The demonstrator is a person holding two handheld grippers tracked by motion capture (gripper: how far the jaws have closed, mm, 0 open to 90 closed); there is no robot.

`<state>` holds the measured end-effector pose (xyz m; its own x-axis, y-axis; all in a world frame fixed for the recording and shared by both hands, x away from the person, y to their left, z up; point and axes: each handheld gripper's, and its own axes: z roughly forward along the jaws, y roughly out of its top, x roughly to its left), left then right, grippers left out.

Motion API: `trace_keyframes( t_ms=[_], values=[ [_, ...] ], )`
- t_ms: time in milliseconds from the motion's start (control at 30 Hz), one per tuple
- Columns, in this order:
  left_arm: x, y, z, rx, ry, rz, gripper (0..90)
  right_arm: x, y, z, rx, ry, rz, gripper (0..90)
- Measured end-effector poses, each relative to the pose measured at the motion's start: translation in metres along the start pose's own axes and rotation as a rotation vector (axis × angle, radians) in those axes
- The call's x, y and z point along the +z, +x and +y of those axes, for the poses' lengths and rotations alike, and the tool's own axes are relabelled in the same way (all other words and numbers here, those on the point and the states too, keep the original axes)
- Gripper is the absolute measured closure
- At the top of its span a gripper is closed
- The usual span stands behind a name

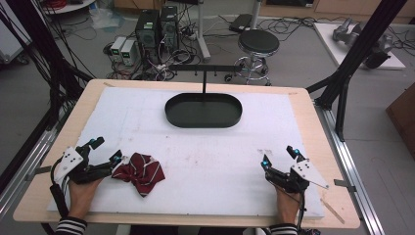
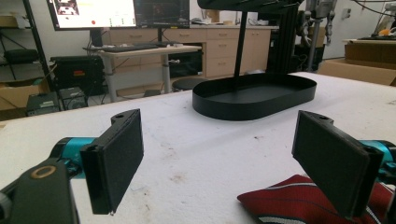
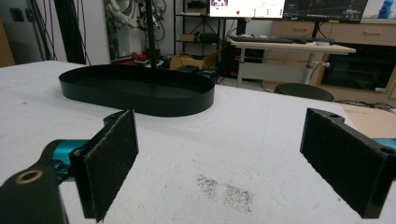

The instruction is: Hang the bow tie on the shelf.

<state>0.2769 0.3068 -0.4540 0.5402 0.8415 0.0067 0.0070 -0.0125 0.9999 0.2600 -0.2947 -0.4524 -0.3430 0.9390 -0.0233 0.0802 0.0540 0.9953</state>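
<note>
Overhead, white foam sheet (image 1: 205, 161) covers wooden table (image 1: 313, 147); cables litter floor (image 1: 293, 49).

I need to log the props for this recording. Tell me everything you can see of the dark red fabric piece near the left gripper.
The dark red fabric piece looks like soft woven cloth with thin white and dark stripes, bunched into loose folds, perhaps a bow or scrunchie. It lies flat on the white board, near the front left, well short of the black tray. The open left gripper sits beside it, one jaw at its edge; contact is unclear.
</note>
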Motion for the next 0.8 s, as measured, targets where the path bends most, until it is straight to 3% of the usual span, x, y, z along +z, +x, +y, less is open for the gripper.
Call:
trace_keyframes(
  t_ms=[567,800],
  values=[
    [0.0012,-0.0008,0.0007,0.001,0.008,0.011,16.1,-0.0003,0.0012,0.0,-0.007,0.002,0.003,10.4],
    [0.0033,-0.0014,0.0069,0.007,0.043,-0.012,15.8,0.0002,0.0014,0.0002,-0.01,0.007,0.001,10.4]
  ],
)
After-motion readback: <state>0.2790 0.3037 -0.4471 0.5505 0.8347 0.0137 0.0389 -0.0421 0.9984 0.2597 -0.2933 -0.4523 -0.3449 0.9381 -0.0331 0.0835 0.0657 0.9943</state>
